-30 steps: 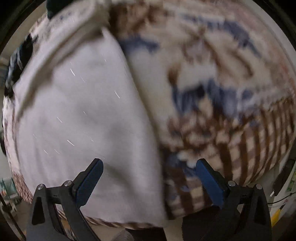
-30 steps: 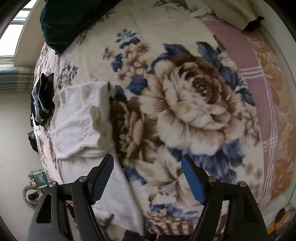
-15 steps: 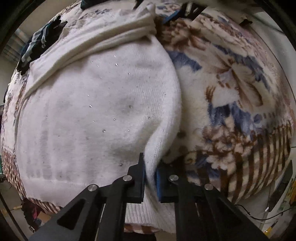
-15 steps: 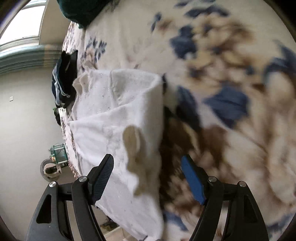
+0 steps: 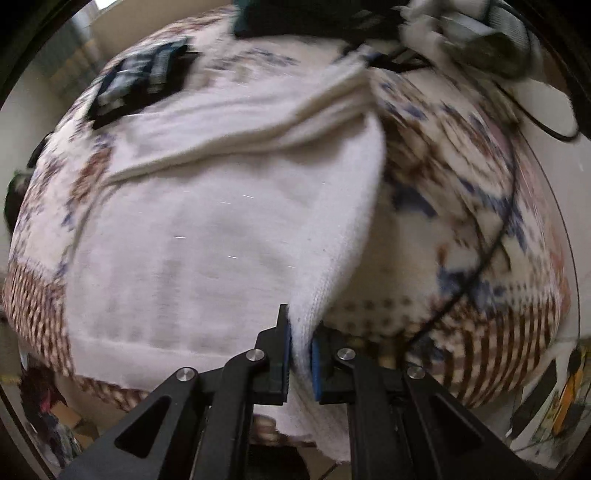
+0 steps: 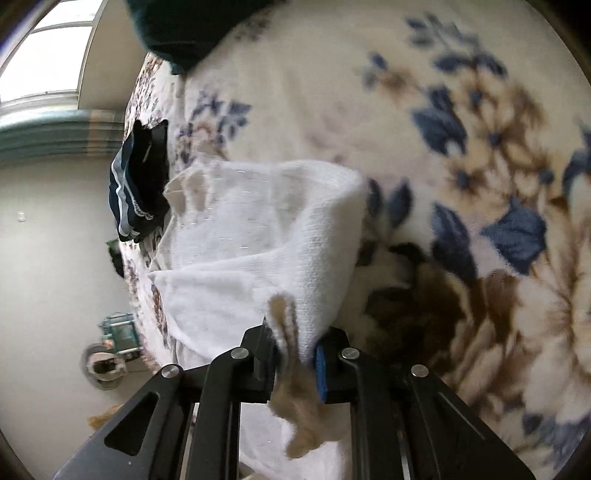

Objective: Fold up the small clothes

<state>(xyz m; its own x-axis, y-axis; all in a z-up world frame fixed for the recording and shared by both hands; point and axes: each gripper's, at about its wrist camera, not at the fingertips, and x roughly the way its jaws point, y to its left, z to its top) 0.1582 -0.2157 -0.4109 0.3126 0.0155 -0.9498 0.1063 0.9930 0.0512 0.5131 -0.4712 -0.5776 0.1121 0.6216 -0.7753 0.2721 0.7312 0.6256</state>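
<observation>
A small white knit sweater (image 5: 207,236) lies on a floral blanket (image 5: 461,229), with one sleeve folded across its top. My left gripper (image 5: 300,360) is shut on the sweater's right edge near the hem and lifts it slightly. In the right wrist view the same sweater (image 6: 258,251) shows a beige trim (image 6: 295,391) at its edge. My right gripper (image 6: 295,363) is shut on that edge of the sweater, just above the blanket (image 6: 480,184).
Folded dark striped clothes (image 5: 144,79) (image 6: 138,184) lie beyond the sweater near the bed's edge. A dark green bundle (image 6: 192,26) sits at the far end. A black cable (image 5: 495,229) runs over the blanket on the right. Floor and a small appliance (image 6: 110,350) lie beside the bed.
Both grippers were open a second ago. The left closed on the sweater's edge first and has lifted it; the right moved in to the sweater and has now closed on it.
</observation>
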